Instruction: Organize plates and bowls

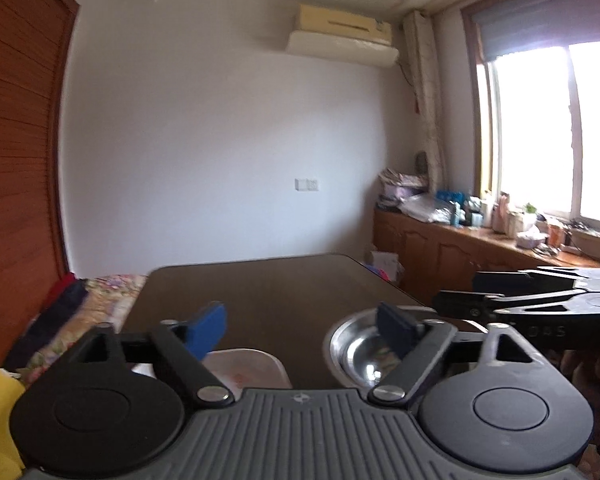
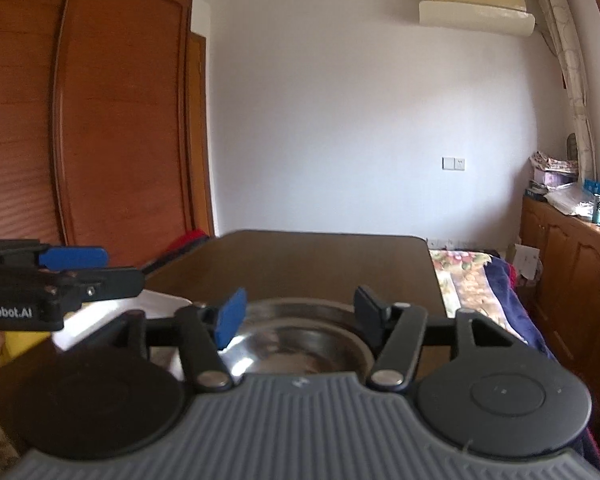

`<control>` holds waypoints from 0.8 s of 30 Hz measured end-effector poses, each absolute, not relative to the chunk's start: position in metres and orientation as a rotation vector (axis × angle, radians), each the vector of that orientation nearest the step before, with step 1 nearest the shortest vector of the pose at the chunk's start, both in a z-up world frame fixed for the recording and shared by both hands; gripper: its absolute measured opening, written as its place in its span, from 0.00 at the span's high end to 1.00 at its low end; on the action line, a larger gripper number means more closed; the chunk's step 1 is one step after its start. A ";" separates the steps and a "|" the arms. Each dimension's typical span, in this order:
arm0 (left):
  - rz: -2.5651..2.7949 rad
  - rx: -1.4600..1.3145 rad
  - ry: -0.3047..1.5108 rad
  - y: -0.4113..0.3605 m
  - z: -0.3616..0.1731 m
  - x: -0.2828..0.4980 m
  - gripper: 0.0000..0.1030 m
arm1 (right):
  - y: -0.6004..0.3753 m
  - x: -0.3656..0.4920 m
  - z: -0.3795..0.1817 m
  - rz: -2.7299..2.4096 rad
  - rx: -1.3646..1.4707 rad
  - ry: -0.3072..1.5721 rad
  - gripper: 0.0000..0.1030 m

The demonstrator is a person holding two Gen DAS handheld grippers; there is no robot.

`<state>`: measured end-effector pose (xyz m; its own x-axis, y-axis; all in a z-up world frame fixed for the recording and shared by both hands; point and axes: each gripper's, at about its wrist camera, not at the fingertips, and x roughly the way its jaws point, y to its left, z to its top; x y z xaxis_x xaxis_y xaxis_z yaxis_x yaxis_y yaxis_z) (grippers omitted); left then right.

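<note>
From my left wrist camera, my left gripper [image 1: 300, 330] has its blue-padded fingers [image 1: 208, 328] spread wide with nothing between them. Low under the left finger sits a pale square-cornered dish [image 1: 246, 368] on the dark wooden table [image 1: 268, 284]; I can see a faint reddish mark inside it, but too blurred for me to tell what it is. Further right, the steel bowl [image 1: 356, 354] lies just beneath and behind my right-side finger, which overlaps its rim in the view; whether they touch I cannot tell. The bowl shows only reflections on its inner wall. At the far right edge my right gripper [image 1: 460, 300] reaches in from the side, above the table and beside the bowl.

From my right wrist camera, the left gripper [image 2: 112, 264] enters at the left, hovering over the white dish [image 2: 156, 304]. My right gripper [image 2: 298, 312] is parted about halfway, pinching nothing; the steel bowl [image 2: 300, 340] sits straight ahead and below, framed between the two fingers, its far rim just past the tips. The bowl holds no contents I can make out, only glare.
</note>
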<state>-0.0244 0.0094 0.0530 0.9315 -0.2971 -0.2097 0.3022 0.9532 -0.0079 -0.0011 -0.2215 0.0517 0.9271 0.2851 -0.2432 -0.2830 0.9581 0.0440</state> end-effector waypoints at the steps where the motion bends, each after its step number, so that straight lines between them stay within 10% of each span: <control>1: -0.294 0.017 0.208 0.014 0.053 -0.026 0.00 | -0.220 -0.004 0.053 0.294 0.011 0.244 0.37; 9: -0.180 0.035 0.223 0.027 0.053 -0.030 0.00 | -0.221 -0.018 0.055 0.306 0.033 0.171 0.00; 24: -0.075 0.027 0.268 0.042 0.048 -0.047 0.00 | -0.219 -0.027 0.056 0.242 0.028 0.173 0.00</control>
<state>-0.0465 0.0419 0.0478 0.9614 -0.0703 -0.2660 0.0776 0.9968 0.0169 -0.0271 -0.2194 0.0564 0.9561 0.2409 -0.1668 -0.2361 0.9705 0.0485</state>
